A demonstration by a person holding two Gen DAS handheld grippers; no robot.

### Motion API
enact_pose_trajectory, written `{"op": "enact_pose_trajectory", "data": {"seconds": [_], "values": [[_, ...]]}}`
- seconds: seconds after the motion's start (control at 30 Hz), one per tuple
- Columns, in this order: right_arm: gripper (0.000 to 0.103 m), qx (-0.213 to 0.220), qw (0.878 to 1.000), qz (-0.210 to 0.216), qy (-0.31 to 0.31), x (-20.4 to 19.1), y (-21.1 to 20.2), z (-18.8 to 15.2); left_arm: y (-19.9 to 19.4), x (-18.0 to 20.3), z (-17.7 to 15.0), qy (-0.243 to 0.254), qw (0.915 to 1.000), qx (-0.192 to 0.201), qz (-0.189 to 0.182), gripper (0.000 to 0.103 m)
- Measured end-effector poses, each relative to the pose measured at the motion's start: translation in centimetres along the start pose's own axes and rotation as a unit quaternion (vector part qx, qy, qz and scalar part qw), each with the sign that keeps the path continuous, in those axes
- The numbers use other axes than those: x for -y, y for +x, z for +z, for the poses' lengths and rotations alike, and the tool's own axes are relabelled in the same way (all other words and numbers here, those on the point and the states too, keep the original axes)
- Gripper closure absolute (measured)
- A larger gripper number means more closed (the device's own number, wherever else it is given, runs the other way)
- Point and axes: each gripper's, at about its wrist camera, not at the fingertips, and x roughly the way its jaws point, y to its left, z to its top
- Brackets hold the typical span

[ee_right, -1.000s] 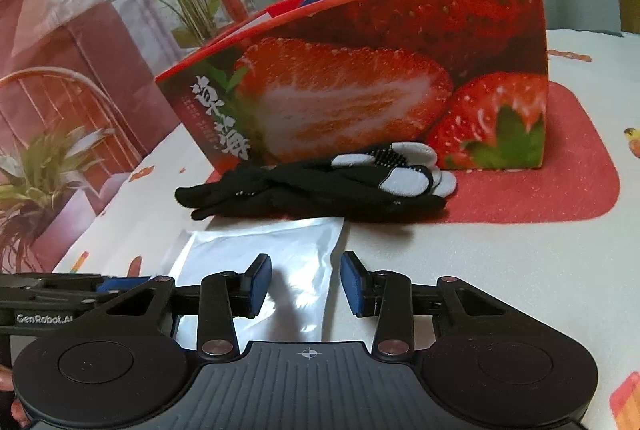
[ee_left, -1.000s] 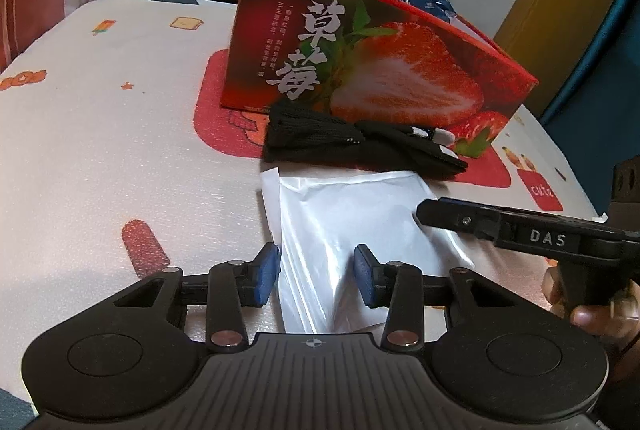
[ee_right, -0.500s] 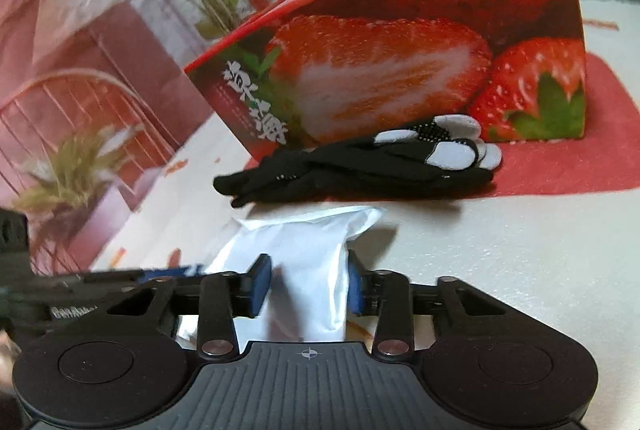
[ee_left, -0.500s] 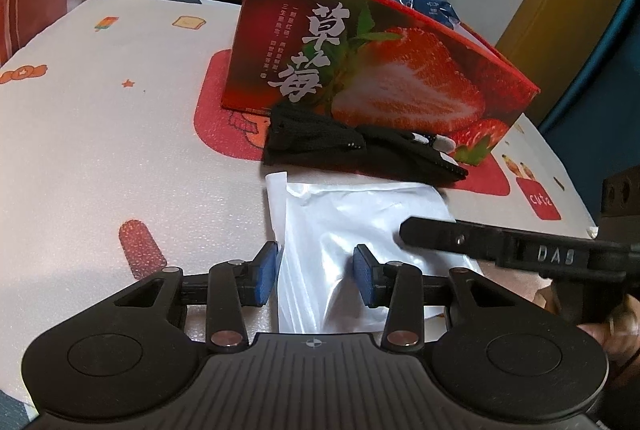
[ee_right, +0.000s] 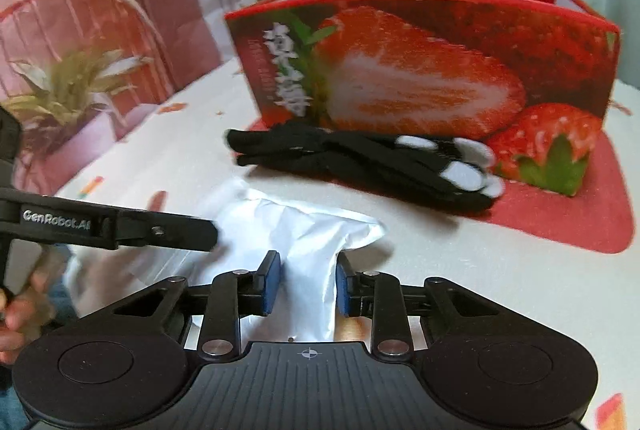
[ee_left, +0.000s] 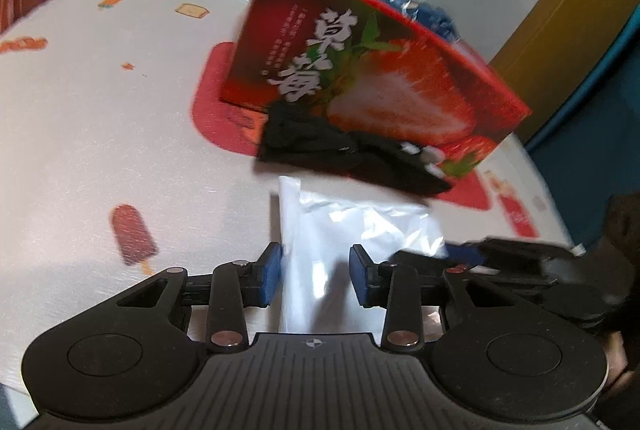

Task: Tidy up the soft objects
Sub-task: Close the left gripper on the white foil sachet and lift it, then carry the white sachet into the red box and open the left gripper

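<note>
Left wrist view: the bench [ee_left: 100, 150] fills most of the frame, covered in a white cloth printed with popsicles and red patches. On it stands a red strawberry box [ee_left: 360, 70], open at the top, with a blue packet [ee_left: 432, 16] showing above its rim. Right against the box's front wall lies a pair of black gloves [ee_left: 340, 150] with white fingertip patches, stretched along the wall. Just on the near side of the gloves lies a white plastic pouch [ee_left: 348, 230], rumpled and partly lifted off the cloth. The left hand-held gripper [ee_left: 316, 272] has its blue pads set apart on either side of the pouch's near-left part, the left pad touching the pouch's edge and the right pad clear of it.

Right wrist view: the same box [ee_right: 420, 70], gloves [ee_right: 360, 158] and pouch [ee_right: 288, 242] appear. The right hand-held gripper [ee_right: 308, 282] is clamped on the pouch, its pads pressing a bunched fold of the plastic between them. The left unit's finger [ee_right: 120, 222] reaches in from the left over the pouch.
</note>
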Motion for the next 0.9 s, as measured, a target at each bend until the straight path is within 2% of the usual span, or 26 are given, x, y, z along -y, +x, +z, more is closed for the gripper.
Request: {"op": "enact_pose_trajectory", "data": {"seconds": [0.23,0.37,0.43,0.47,0.57,0.7,0.9], "values": [[0.078,-0.007,1.000,-0.005,-0.011,-0.2,0.2,-0.1,0.2,0.0,-0.1,0.001,0.9997,-0.011,0.023,0.066],[0.078,-0.007,1.000,-0.004,-0.008,-0.1,0.1,-0.2,0.1,-0.5,0.0,-0.010,0.9997,-0.012,0.021,0.068],[0.078,-0.006,1.000,-0.003,-0.006,-0.1,0.2,-0.2,0.2,-0.2,0.0,-0.004,0.9996,-0.011,0.025,0.082],[0.078,-0.005,1.000,-0.003,-0.004,-0.1,0.1,-0.2,0.3,-0.3,0.0,-0.005,0.9996,-0.009,0.025,0.082],[0.078,-0.005,1.000,0.005,0.000,0.0,0.1,-0.3,0.0,-0.9,-0.1,-0.025,0.9995,0.001,0.021,0.084],[0.078,0.008,1.000,0.007,-0.003,-0.2,-0.4,-0.1,-0.8,-0.4,0.1,-0.011,0.9994,0.020,0.027,0.086],[0.079,0.068,0.998,0.008,-0.017,-0.2,-3.3,1.9,-3.4,0.8,1.4,0.005,0.9974,0.072,0.001,0.086]]}}
